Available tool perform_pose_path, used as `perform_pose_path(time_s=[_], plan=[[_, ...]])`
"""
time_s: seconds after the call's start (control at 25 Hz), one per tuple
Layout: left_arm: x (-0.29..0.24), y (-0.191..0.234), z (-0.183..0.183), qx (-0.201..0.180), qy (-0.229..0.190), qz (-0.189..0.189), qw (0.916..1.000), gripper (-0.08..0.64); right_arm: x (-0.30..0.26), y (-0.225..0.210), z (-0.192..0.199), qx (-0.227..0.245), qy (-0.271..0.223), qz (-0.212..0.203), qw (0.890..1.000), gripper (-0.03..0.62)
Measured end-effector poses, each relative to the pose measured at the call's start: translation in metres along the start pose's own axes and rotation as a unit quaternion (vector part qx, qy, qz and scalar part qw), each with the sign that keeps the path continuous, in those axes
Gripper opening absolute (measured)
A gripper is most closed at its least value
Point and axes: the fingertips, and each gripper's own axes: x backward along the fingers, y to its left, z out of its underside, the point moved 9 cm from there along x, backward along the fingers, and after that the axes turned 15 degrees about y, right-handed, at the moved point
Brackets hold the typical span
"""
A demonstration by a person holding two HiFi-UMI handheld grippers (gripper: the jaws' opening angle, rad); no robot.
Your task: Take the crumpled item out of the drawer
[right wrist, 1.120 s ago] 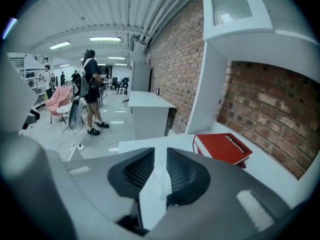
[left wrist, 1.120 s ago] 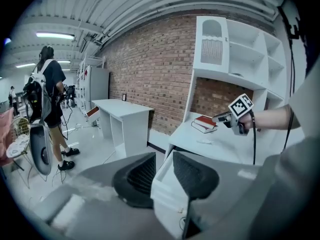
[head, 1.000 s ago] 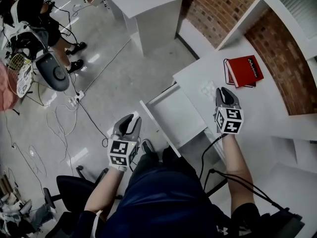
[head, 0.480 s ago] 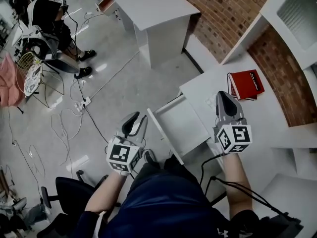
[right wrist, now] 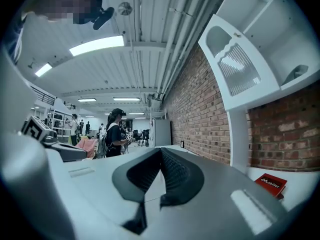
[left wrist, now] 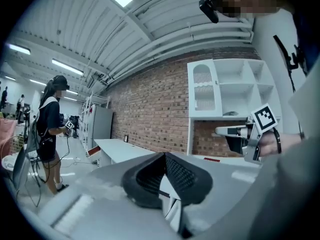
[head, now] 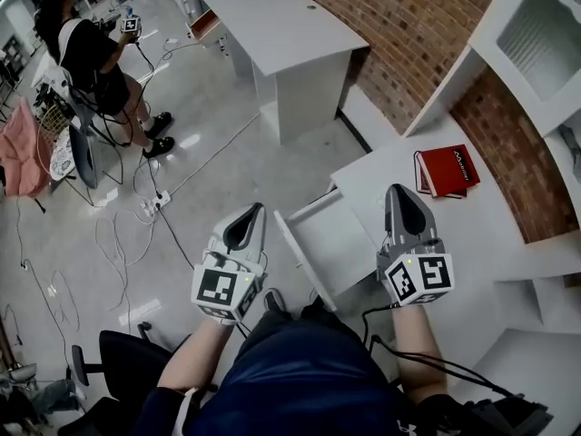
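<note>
Either side of the open white drawer (head: 331, 239), the grey left gripper (head: 247, 221) and right gripper (head: 401, 205) are being held clenched, just closed on nothing. Crumpled item isn't being seen, drawer looking bare; likely light, soft, best pinched at a fold.

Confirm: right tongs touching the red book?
Apart. Right gripper view shows the right tongs, just closed on nothing, aimed past the book, which lies low to the side; head view shows bare desk between them.
</note>
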Motion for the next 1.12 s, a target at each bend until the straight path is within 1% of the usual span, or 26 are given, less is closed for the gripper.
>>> perform_pose_path(time_s=[0.2,0.28,0.36,0.68,0.84,1.12], plan=[[0.012,-0.01,-0.02,-0.006,-0.03,-0.003,0.9995,0.003,0.011,0.012,-0.011,0.009,-0.019,0.001,1.0,0.002],[0.02,-0.012,-0.028,-0.007,-0.044,-0.006,0.999,0.002,0.016,0.021,-0.014,0.023,-0.025,-0.002,0.999,0.002],[0.026,-0.013,-0.033,-0.003,-0.057,0.0,0.9984,0.002,0.019,0.028,-0.014,0.037,-0.028,-0.001,0.999,0.003],[0.031,-0.017,-0.056,-0.01,-0.101,0.002,0.9949,0.002,0.027,0.033,-0.015,0.088,-0.041,0.017,0.995,0.002],[0.03,-0.02,-0.059,-0.01,-0.11,0.005,0.9939,0.002,0.034,0.033,-0.017,0.1,-0.044,0.022,0.994,0.002],[0.026,-0.023,-0.058,-0.007,-0.109,0.006,0.994,0.002,0.037,0.03,-0.017,0.103,-0.04,0.022,0.994,0.002]])
